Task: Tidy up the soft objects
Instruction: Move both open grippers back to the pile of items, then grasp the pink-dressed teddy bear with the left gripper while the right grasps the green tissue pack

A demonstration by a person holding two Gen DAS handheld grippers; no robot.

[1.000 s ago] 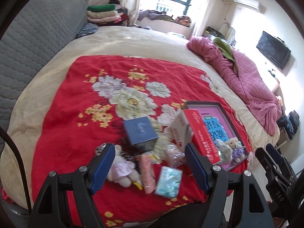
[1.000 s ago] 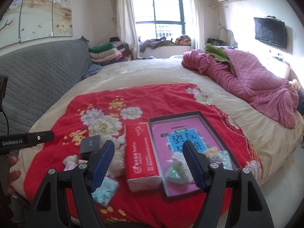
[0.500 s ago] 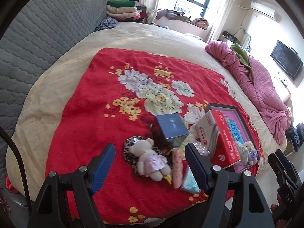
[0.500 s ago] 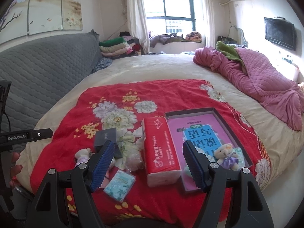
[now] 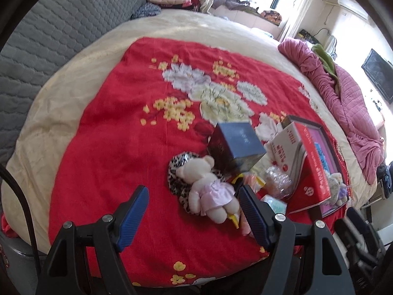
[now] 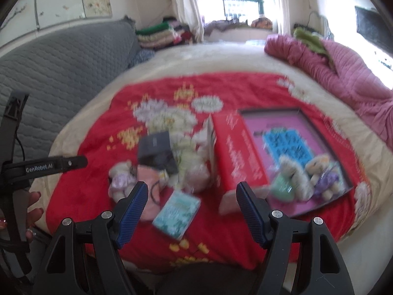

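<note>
Right wrist view, two teddy bears (image 6: 312,174) in tray (image 6: 316,123), one outside (image 6: 121,179).

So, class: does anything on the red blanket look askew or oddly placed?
Yes. The red tissue pack leans tilted against the tray's rim instead of lying flat, and the blue box sits cocked on one edge amid the heap beside the teddy bear.

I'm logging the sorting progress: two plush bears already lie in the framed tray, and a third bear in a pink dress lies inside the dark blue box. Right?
Not quite. The bear in the pink dress lies on the red blanket, beside the dark blue box, as the left wrist view shows. Two bears do lie in the tray.
</note>
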